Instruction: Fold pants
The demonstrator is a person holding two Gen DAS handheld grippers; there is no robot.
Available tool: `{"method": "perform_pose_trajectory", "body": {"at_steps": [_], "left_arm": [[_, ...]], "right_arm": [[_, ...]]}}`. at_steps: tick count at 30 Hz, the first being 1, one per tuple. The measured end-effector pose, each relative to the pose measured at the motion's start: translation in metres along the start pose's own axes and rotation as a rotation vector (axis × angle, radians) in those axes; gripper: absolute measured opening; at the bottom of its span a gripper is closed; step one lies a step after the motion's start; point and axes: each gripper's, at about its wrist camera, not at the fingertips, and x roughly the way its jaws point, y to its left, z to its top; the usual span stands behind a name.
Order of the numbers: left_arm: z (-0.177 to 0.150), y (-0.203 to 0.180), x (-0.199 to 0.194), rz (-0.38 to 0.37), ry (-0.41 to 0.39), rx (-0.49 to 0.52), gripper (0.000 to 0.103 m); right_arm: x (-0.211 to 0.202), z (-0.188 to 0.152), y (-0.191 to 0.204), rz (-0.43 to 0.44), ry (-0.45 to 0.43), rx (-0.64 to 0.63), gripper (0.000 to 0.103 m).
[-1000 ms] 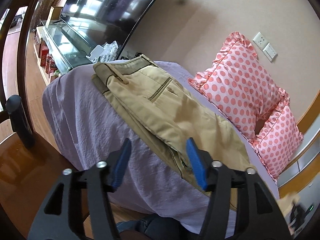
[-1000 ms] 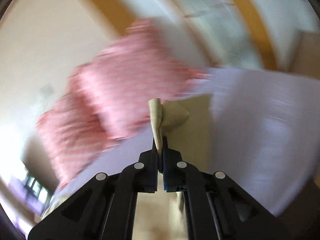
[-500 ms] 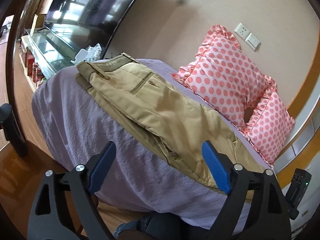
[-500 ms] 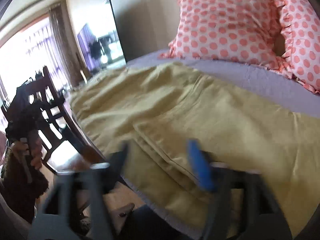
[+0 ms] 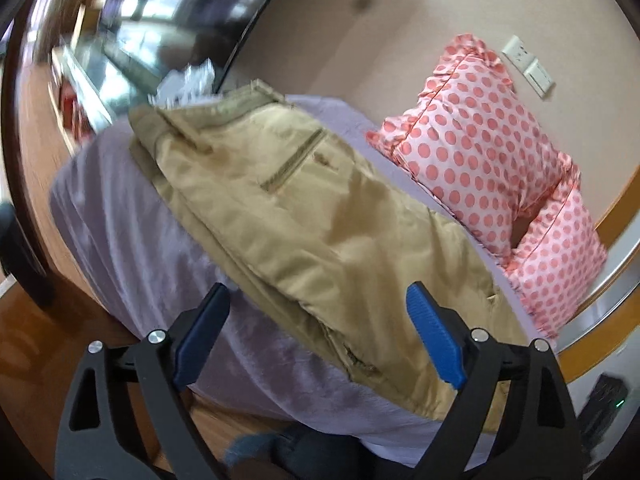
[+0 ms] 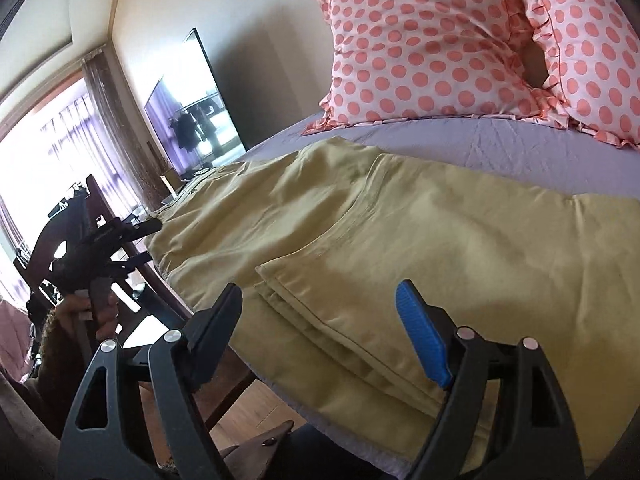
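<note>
On a lilac-sheeted bed (image 6: 520, 148), khaki cotton pants (image 6: 420, 248) lie folded lengthwise beside pink polka-dot pillows (image 6: 432, 44). Left gripper (image 5: 318, 340) and right gripper (image 6: 320, 332) hover spread, empty. Soft, limp cloth likely grips best at the layered hem edge.

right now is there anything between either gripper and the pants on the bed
Nothing visible. The khaki pants lie folded on the purple bedsheet, straight ahead of the open left gripper and open right gripper. The polka-dot pillows sit beyond the pants, against the wall.
</note>
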Motion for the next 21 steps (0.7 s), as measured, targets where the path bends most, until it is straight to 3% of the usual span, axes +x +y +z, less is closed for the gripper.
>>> {"method": "perform_pose_trajectory", "body": {"at_steps": [8, 13, 15, 18, 19, 20, 21], "left_arm": [[0.012, -0.015, -0.007, -0.050, -0.031, 0.001, 0.089], [0.035, 0.004, 0.003, 0.011, -0.063, -0.057, 0.087], [0.046, 0.018, 0.006, 0.025, -0.077, -0.103, 0.079], [0.059, 0.044, 0.010, 0.005, -0.092, -0.213, 0.055], [0.063, 0.053, 0.012, -0.001, -0.094, -0.255, 0.045], [0.066, 0.062, 0.014, -0.001, -0.095, -0.295, 0.027], [0.067, 0.067, 0.014, 0.006, -0.096, -0.313, 0.019]], "right_arm": [[0.006, -0.001, -0.009, -0.004, 0.014, 0.035, 0.083], [0.007, -0.003, -0.012, 0.004, 0.013, 0.050, 0.083], [0.005, -0.003, -0.011, 0.007, 0.009, 0.046, 0.083], [0.002, -0.003, -0.011, 0.014, -0.002, 0.044, 0.083], [0.001, -0.003, -0.011, 0.015, -0.005, 0.043, 0.084], [0.000, -0.003, -0.012, 0.016, -0.007, 0.043, 0.084], [0.000, -0.004, -0.012, 0.018, -0.010, 0.044, 0.084]]}}
